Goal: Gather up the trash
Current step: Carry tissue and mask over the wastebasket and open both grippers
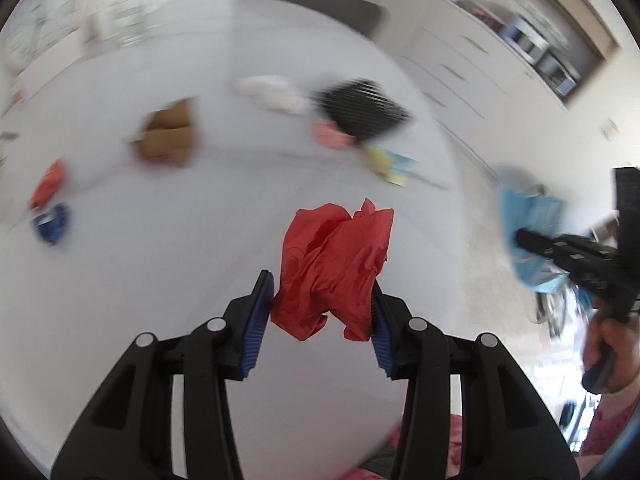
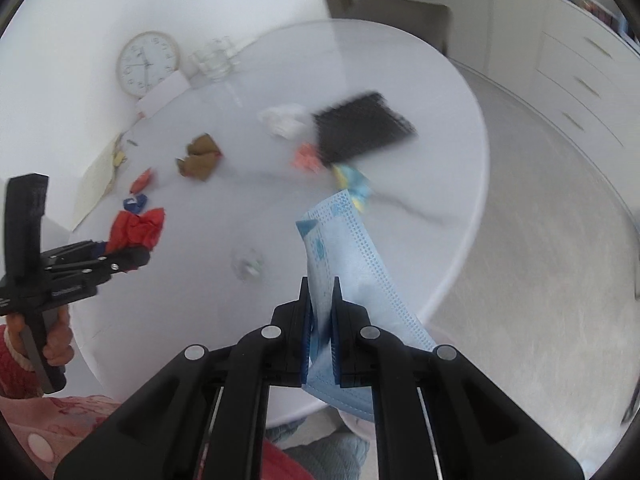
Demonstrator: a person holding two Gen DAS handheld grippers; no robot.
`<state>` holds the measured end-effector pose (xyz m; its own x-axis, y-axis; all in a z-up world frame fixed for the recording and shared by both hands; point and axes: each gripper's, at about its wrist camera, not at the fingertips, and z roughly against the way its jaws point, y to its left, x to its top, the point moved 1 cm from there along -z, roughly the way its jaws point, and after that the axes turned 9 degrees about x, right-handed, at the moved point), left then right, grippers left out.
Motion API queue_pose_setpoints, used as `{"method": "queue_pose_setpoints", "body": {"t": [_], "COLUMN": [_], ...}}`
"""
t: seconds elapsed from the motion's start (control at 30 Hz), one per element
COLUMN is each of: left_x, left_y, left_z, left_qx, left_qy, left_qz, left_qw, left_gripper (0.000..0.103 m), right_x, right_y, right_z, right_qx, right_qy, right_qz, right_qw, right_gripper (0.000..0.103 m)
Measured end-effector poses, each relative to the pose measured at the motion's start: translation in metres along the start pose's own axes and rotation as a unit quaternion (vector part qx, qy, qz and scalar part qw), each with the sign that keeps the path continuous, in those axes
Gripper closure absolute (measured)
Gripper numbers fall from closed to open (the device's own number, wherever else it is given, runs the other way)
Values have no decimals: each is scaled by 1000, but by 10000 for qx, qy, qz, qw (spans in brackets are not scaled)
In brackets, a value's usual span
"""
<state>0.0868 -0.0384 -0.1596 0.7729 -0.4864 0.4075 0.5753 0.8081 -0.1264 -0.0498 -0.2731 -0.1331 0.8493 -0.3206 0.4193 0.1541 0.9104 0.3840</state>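
1. Red crumpled paper (image 1: 332,272): clamped between the blue pads of the left gripper (image 1: 322,308), tongs part-way closed on the wad. It hangs clear above the white round table (image 1: 160,260), not touching it.

2. Blue face mask (image 2: 352,264): pinched flat in the right gripper (image 2: 320,312), tongs narrow, nearly together with the mask sandwiched between them. It hangs over the table's near right edge, its lower end drooping below the fingers.

3. Both items are therefore lifted but not yet deposited. A black slatted basket (image 2: 360,128) stands toward the far side of the table; it is probably the receptacle, though the blur prevents confirmation, and I cannot tell what it already holds.

4. Trash left on the table, from near to far:
 - a small pale crumpled wad (image 2: 248,264), near the middle;
 - a blue scrap (image 2: 134,202) and an orange scrap (image 2: 142,180), at the left;
 - a brown crumpled piece (image 2: 200,156), mid-left;
 - a yellow-and-blue wrapper (image 2: 352,180) and a pink piece (image 2: 306,158), just beside the basket;
 - a white crumpled tissue (image 2: 284,118), touching or just beside the basket's left side.

5. Assessment: the task appears to be at an early to middle stage. Two pieces in hand, about seven to collect.

6. Not trash, in my judgement: a wall clock (image 2: 148,64) leaning at the far left and clear glasses (image 2: 214,60) beside it.
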Motion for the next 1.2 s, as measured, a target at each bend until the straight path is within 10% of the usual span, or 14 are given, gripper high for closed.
{"method": "queue_pose_setpoints", "body": {"t": [0.47, 0.6, 0.8, 1.2], "left_x": [-33, -42, -50, -55], "left_y": [-144, -160, -180, -219], "left_z": [-10, -13, -23, -43], "left_qx": [-426, -339, -306, -376], "left_qy": [283, 352, 485, 674], "left_qz": [-1153, -1220, -1221, -1367], "left_qw": [9920, 9913, 9909, 9876], "left_gripper": [58, 58, 58, 51], "right_x": [-108, -114, -109, -88], "right_y": [-93, -102, -109, -137], "right_z": [-53, -74, -48, 14], "right_qx": [115, 137, 155, -285], "right_qy": [906, 1213, 981, 468], "right_qz": [-602, -564, -531, -468], "right_qw": [9940, 9909, 9936, 9974], "right_gripper": [90, 47, 18, 15]}}
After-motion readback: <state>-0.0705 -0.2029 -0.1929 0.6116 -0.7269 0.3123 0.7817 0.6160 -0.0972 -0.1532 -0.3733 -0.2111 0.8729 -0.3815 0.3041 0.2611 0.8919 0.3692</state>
